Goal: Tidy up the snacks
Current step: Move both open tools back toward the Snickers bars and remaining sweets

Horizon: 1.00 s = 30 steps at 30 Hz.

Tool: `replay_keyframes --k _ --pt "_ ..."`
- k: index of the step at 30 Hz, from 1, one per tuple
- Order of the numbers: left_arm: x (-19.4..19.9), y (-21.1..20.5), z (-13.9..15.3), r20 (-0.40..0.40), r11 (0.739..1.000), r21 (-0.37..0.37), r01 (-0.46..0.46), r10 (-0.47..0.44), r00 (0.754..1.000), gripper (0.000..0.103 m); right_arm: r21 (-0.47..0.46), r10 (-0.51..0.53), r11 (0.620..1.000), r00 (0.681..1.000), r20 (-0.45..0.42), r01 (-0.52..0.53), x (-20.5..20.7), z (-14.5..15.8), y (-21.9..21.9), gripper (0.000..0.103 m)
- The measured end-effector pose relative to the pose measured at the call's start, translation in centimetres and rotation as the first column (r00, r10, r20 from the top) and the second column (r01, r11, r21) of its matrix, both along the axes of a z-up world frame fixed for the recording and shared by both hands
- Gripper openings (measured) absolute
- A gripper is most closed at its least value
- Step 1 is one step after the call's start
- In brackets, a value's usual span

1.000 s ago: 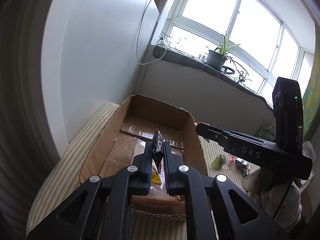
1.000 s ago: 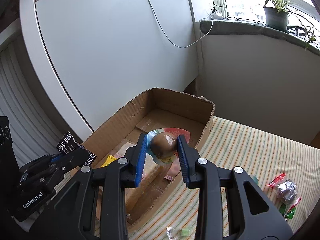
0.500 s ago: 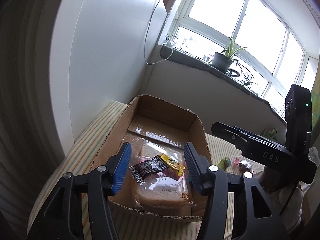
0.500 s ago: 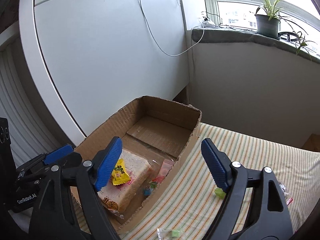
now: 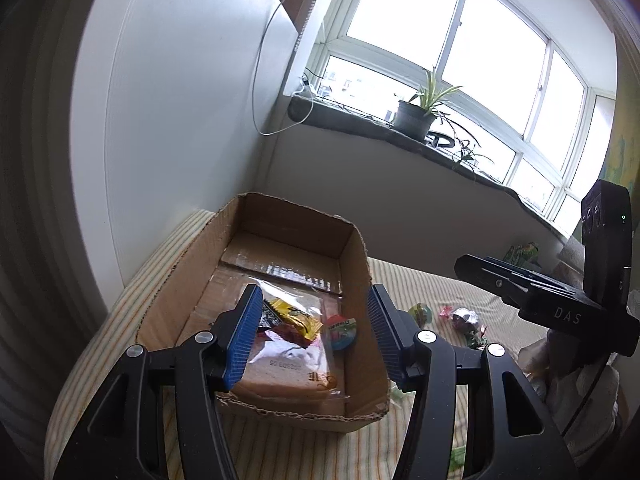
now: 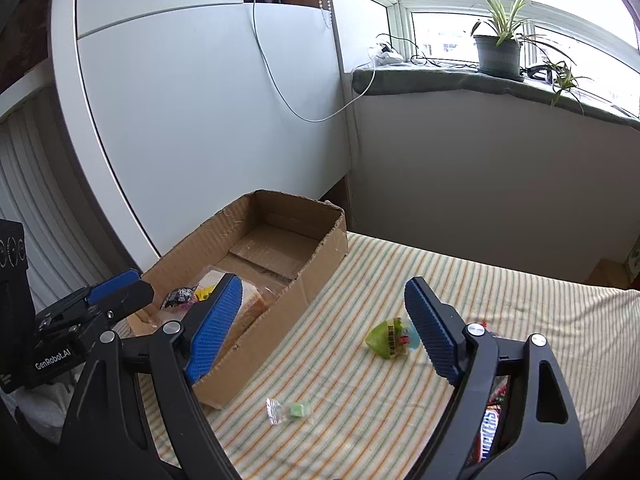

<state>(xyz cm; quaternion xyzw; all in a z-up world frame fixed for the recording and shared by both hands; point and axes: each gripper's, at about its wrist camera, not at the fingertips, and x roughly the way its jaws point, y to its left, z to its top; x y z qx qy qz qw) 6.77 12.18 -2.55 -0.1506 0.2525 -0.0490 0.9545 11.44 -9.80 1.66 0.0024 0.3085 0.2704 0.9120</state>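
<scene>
The box (image 5: 356,264) stands on the striped bed (image 6: 500,292) near the white wall, and it already holds some snacks: a bread pack (image 5: 288,364) lies flat on the bottom, a yellow packet (image 5: 294,318) and a dark packet (image 6: 178,298) lie on top of it, and a round jelly cup (image 5: 340,330) rests beside them against the right wall of the box. We judge the big flat pack is at the bottom so that the small things can sit on it. Our left claw (image 5: 314,338) hangs over the near end of the box with its jaws wide apart and nothing between them. Our right claw (image 6: 324,332) is also spread wide and empty, and it points at the bed beside the box. There a green jelly cup (image 6: 390,338) lies near its right finger, and a small green candy (image 6: 290,411) lies closer to us. A Snickers bar (image 6: 490,430) shows behind the right finger, and more wrapped sweets (image 5: 464,318) lie farther off. We think the green cup is the next thing to take, since the claw is open toward it.
</scene>
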Motion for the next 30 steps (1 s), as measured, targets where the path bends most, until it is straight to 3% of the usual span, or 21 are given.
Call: replay_keyframes --k 12,14,15,25,30 --pt "-0.7 -5.9 -0.7 -0.014 0.985 0.046 0.168 -0.168 0.986 0.054 0.069 -0.144 0.988 0.988 0.053 0.14 -3.6 -0.8 -10.9 0.086" --pt "-0.9 -7.1 -0.8 -0.022 0.979 0.052 0.199 -0.198 0.98 0.054 0.074 -0.184 0.981 0.982 0.05 0.18 -3.9 -1.1 -12.5 0.102" --pt "-0.9 -7.6 -0.9 -0.025 0.976 0.056 0.212 -0.211 0.977 0.054 0.082 -0.201 0.977 0.978 0.049 0.197 -4.0 -1.4 -13.2 0.103" --pt "-1.0 -11.0 -2.8 -0.091 0.955 0.076 0.286 -0.279 0.956 0.054 0.087 -0.206 0.972 0.97 -0.125 0.218 -2.5 -4.6 -16.7 0.103" --pt "-1.5 -11.7 -4.6 -0.139 0.95 0.089 0.3 -0.286 0.948 0.054 0.075 -0.171 0.98 0.974 -0.15 0.183 -2.3 -5.5 -15.6 0.097"
